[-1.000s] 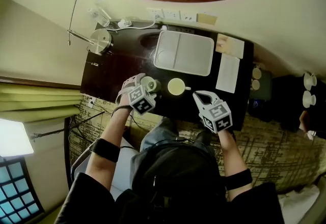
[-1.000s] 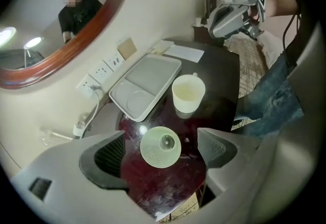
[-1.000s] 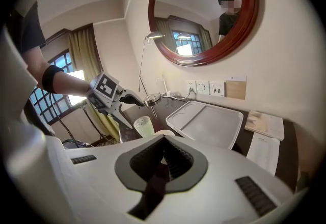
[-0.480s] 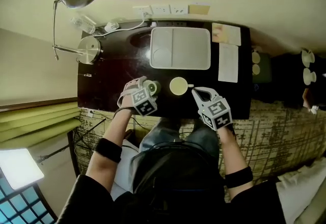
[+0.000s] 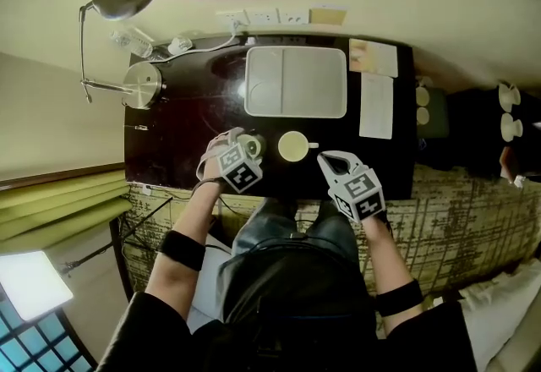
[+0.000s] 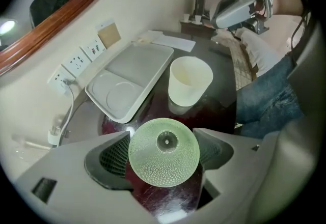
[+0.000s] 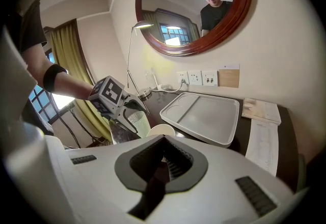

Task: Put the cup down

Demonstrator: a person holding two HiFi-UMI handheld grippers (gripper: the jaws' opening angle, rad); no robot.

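Left gripper point(image 5: 247, 146): the fingers have just been closing, and their pads now touch both sides of the translucent green dimpled cup point(image 6: 163, 152). This cup stands on the dark glossy counter point(image 5: 177, 134), just in front of the grey two-part plastic tray point(image 5: 295, 81).

The left gripper view gives only the cup's round face, end-on. The right gripper view shows its upright side wall.

The cream ceramic cup point(image 5: 293, 145) sits beside the green one, also in front of the tray. Its handle shows in the head view only.

Right gripper point(image 5: 328, 161): fingers pressed together, holding nothing, off the tray's near right corner.

Count: two cups, one tray, two grippers.
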